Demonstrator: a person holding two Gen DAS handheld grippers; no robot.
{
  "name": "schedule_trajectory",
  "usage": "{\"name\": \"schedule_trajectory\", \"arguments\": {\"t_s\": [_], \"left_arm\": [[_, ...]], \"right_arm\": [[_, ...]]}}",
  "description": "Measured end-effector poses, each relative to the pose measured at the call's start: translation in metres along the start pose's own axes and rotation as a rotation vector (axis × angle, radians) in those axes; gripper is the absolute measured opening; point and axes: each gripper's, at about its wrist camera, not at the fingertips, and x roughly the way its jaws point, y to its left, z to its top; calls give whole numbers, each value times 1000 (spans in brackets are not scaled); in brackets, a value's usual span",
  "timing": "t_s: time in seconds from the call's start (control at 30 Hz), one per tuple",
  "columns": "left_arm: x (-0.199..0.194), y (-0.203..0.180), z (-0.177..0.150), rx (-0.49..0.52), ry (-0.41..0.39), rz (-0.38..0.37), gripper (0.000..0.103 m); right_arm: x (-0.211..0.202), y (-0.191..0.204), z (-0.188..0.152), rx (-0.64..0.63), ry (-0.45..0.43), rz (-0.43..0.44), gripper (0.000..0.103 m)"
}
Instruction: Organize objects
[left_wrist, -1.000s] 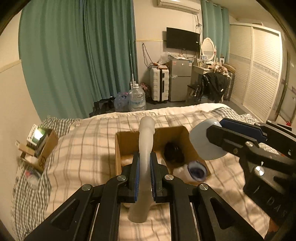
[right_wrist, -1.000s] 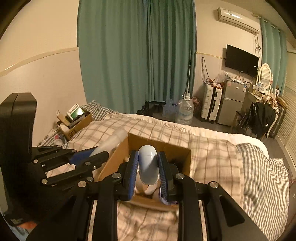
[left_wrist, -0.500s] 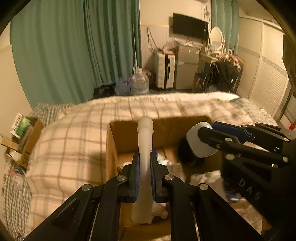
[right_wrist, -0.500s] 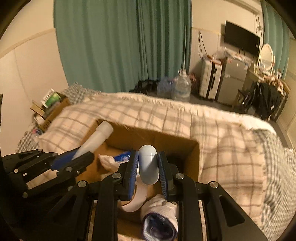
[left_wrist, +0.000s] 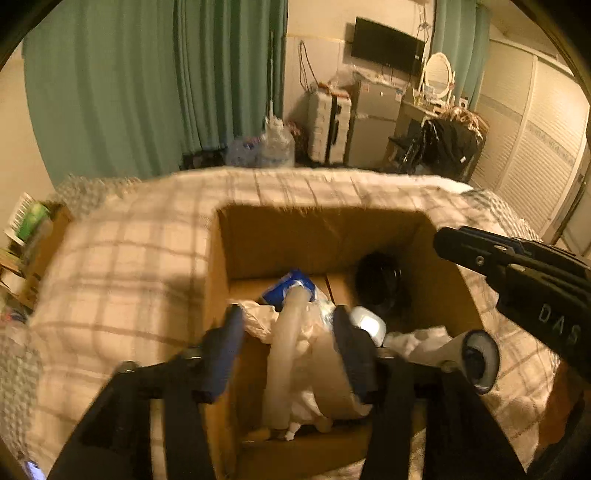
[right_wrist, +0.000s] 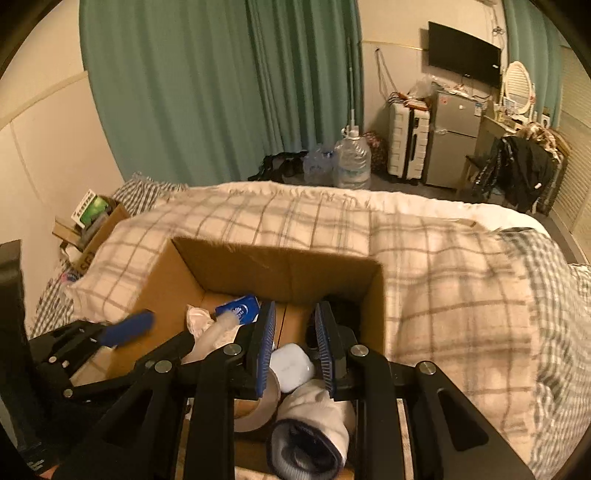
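My left tongs (left_wrist: 286, 334) stand wide apart over the near edge of the cardboard box (left_wrist: 317, 236), gripping nothing; the translucent tube (left_wrist: 284, 354) lies loose between the blue pads, resting inside the box on a crumpled white plastic bag (left_wrist: 258, 321) with its far end against a blue packet (left_wrist: 286, 290). The left wrist view is smeared with blur, so I can only say the tube seems clear of both pads. My right tongs (right_wrist: 293, 334) are also parted, by a narrower gap, and empty: the pale blue oval case (right_wrist: 291, 365) sits in the box just below and between the fingers, not pinched by either. Beside it on the left is a roll of brown tape (right_wrist: 258, 402), and nearer the camera a rolled white sock with a dark cuff (right_wrist: 310, 439) lies over the box's near edge. A dark round object (left_wrist: 380, 280) sits in the far right corner of the box; I cannot tell what it is. The box itself rests on the bed, on the plaid blanket (right_wrist: 443, 295). From the right wrist view, one blue pad of the left tongs shows at the box's left wall.
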Motion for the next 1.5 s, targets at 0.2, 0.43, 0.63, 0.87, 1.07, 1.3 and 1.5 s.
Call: {"name": "schedule_trajectory", "arguments": {"t_s": [0.2,0.43,0.63,0.87,1.07,1.3,1.5], "left_arm": [[-63,-2,14,-2,-96,-4,76],[-159,-10,23,0,-269,-7,101],[-225,-11,10,21,-414,9,103],[-248,-2,-22,35,-471,57,103],[-239,10,-59,-38,-479,80,103],[-203,6,-109,-43,-535,113,103],[-174,-3,-125,1,-452,118,103]], "right_arm": [[-69,8,5,25,-78,-24,45],[-178,15,1,31,-222,-94,66],[-256,24,-20,10,-364,-149,87],[-294,33,-57,4,-465,-229,102],[-269,31,-93,-20,-494,-226,103],[-195,23,-143,-14,-451,-265,103],[-158,28,-167,-35,-372,-250,103]]}}
